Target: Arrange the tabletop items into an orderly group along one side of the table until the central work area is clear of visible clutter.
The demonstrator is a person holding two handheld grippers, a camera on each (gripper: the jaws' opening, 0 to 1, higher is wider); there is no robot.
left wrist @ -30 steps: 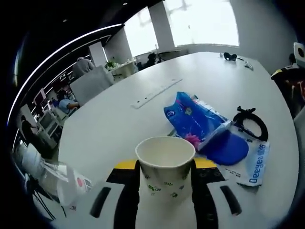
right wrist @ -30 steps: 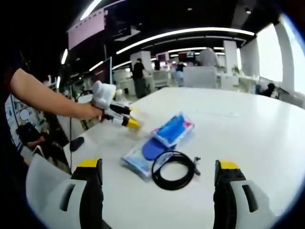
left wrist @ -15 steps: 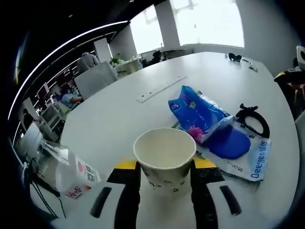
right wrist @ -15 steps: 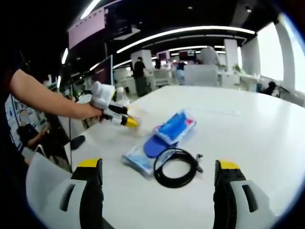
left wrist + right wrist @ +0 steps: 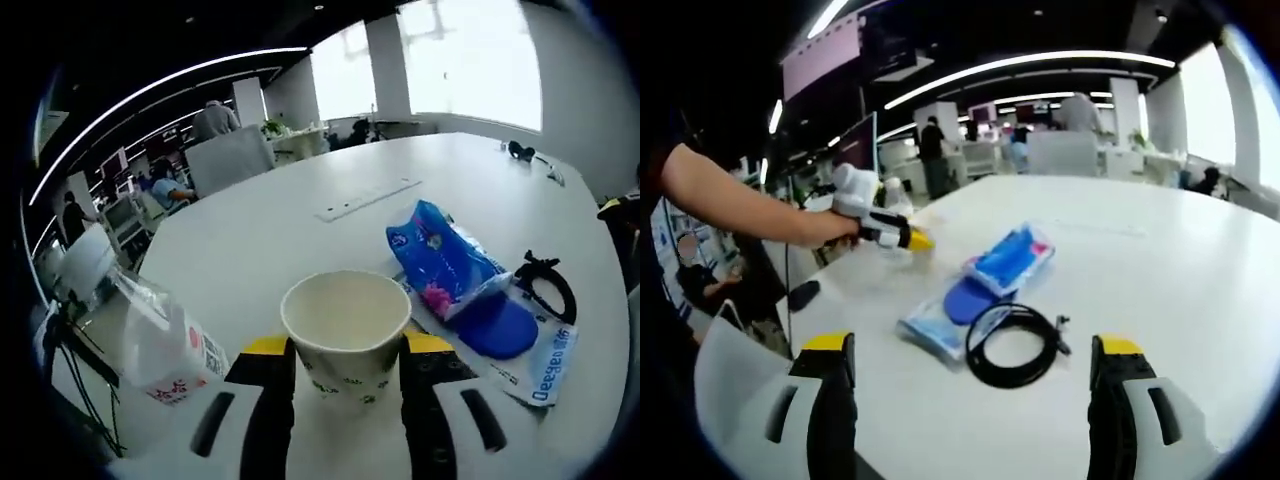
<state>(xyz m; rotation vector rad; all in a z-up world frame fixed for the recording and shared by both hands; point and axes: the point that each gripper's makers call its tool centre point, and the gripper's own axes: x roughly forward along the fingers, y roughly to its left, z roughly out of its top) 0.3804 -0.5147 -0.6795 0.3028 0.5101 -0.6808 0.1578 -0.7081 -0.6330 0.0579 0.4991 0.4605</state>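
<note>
Near the surface (image 5: 270,240) edge, the left claw (image 5: 345,360) grips a paper cup (image 5: 345,330) beside a plastic bag (image 5: 165,345), likely grouping items there. The right claw (image 5: 970,385) hangs open, empty, before a coiled black cable (image 5: 1015,345).

Right claw (image 5: 975,400) stands with jaws wide apart over the white tabletop (image 5: 1180,290), gripping nothing. A coiled black cable (image 5: 1017,343) lies touching blue packets (image 5: 980,290). Beyond them, a hand (image 5: 825,228) holds the left claw (image 5: 915,241).
</note>
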